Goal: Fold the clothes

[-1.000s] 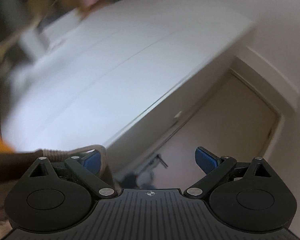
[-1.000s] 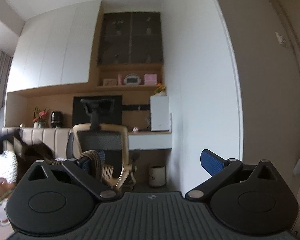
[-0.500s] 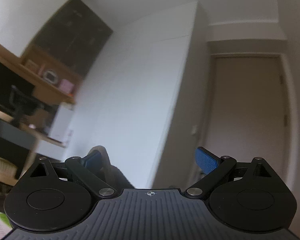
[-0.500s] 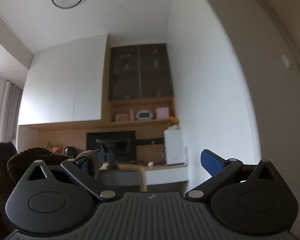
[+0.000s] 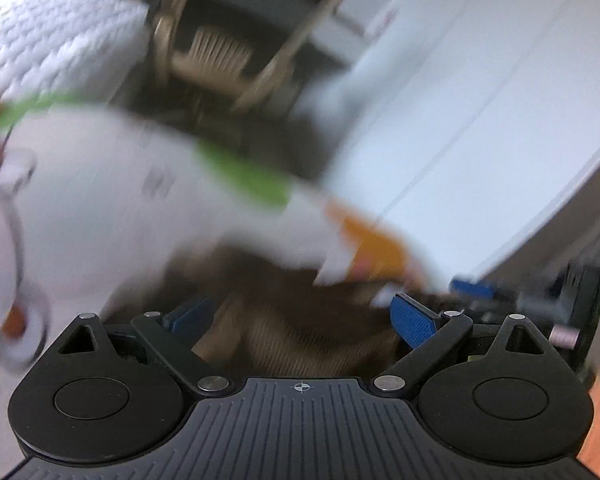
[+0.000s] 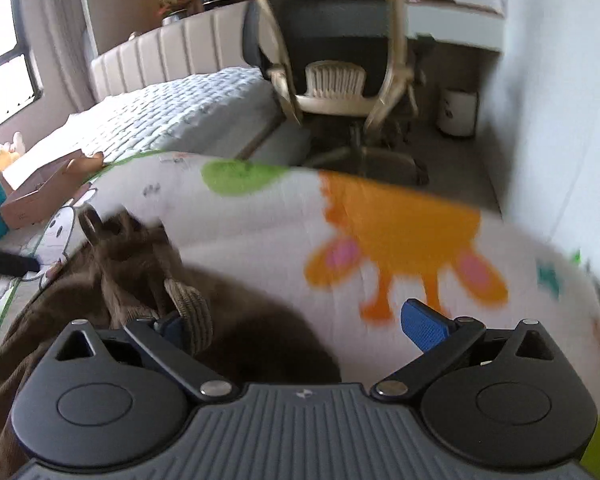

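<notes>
The left tongs (image 5: pixel 300 316) stood wide open, blue pads well apart, with brown corduroy cloth (image 5: pixel 300 340) lying between and under them; nothing was pinched, though the view was heavily blurred. The right tongs (image 6: pixel 296 326) were also spread wide. A ribbed hem of the brown corduroy garment (image 6: pixel 148 280) curled over the left pad (image 6: pixel 172 326), draped on it rather than clamped, and the right pad (image 6: pixel 426 328) hung free over the printed sheet (image 6: pixel 260 216).

The garment lay bunched on that white sheet, which bore an orange animal figure (image 6: pixel 404 240) and a green patch (image 6: pixel 240 176), toward the near left side of the bed. Beyond the sheet's far edge showed a quilted white mattress (image 6: pixel 188 116) with a padded headboard (image 6: pixel 168 52), an open cardboard box (image 6: pixel 40 192) at the left, and a beige mesh office chair (image 6: pixel 332 48) beside the foot of the bed.
</notes>
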The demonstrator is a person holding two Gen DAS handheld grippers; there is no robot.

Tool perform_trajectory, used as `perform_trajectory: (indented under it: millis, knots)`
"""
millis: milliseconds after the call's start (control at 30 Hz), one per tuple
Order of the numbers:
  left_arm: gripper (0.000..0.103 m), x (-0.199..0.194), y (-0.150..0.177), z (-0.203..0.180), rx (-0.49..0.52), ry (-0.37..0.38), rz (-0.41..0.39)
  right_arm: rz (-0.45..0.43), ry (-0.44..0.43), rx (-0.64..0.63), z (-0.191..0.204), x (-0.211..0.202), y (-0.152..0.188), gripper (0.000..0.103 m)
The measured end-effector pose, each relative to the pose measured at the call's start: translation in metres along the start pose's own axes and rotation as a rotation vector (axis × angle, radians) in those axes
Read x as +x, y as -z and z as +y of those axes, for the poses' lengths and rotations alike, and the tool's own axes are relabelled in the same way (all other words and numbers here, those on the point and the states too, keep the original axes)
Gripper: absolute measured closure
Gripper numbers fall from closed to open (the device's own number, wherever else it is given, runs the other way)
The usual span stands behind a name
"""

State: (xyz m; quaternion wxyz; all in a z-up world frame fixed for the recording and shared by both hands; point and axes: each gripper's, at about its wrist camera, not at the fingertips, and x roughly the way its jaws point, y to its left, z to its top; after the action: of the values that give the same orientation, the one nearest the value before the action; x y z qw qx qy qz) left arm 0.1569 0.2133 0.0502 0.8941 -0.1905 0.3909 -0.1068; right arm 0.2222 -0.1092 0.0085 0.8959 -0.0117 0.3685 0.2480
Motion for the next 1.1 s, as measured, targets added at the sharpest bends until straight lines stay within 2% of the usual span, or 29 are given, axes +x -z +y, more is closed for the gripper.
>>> perform_trajectory:
  millis: [67,133,233,267,300,367,433,467,533,667,733,767,867,967,1100]
  knots:
    - [0.005,-0.011,0.023,-0.002,0.108,-0.109,0.026,-0.023,0.009,0.012,-0.006,-0.012,0.012,0.0]
    - [0.005,-0.024,0.044,-0.013,0.238,-0.177,0.017,-0.054,0.034,-0.019,-0.005,-0.027,0.018,0.0]
    - [0.004,-0.024,0.059,-0.027,0.354,-0.24,0.003,-0.081,0.025,-0.036,-0.002,-0.045,0.015,0.0]
    - [0.004,-0.021,0.058,-0.024,0.34,-0.237,-0.002,-0.085,0.006,-0.032,-0.001,-0.05,0.012,0.0]
    - [0.004,-0.018,0.055,-0.02,0.315,-0.228,-0.006,-0.073,-0.089,0.011,-0.006,-0.054,0.009,0.0]
    - [0.004,-0.016,0.048,-0.009,0.239,-0.188,-0.013,0.022,-0.329,0.074,-0.013,-0.059,0.007,0.0]
    - [0.004,-0.015,0.047,0.007,0.159,-0.141,-0.02,0.081,-0.411,0.055,-0.008,-0.062,0.013,0.0]
    - [0.004,-0.015,0.047,0.014,0.12,-0.119,-0.024,0.088,-0.37,0.024,-0.003,-0.063,0.018,0.0]
    - [0.004,-0.013,0.044,0.027,0.081,-0.149,-0.028,0.077,-0.277,0.0,-0.002,-0.061,0.026,0.0]
    - [0.004,-0.011,0.044,0.048,0.08,-0.25,-0.035,0.031,-0.089,0.102,-0.024,-0.048,0.037,0.0]
    - [0.005,-0.013,0.047,0.058,0.061,-0.268,-0.042,0.018,-0.018,0.15,-0.037,-0.041,0.043,0.0]
    - [0.007,-0.014,0.048,0.062,0.051,-0.276,-0.045,0.026,-0.011,0.183,-0.042,-0.035,0.047,0.0]
    - [0.028,-0.011,0.051,0.072,0.036,-0.296,-0.024,0.048,0.01,0.281,-0.057,-0.02,0.06,0.0]
    - [0.028,-0.003,0.054,0.068,0.071,-0.313,0.002,0.014,0.025,0.338,-0.061,-0.015,0.066,0.0]
    - [0.03,0.015,0.059,0.05,0.174,-0.367,0.037,0.007,0.038,0.323,-0.055,-0.009,0.068,0.0]
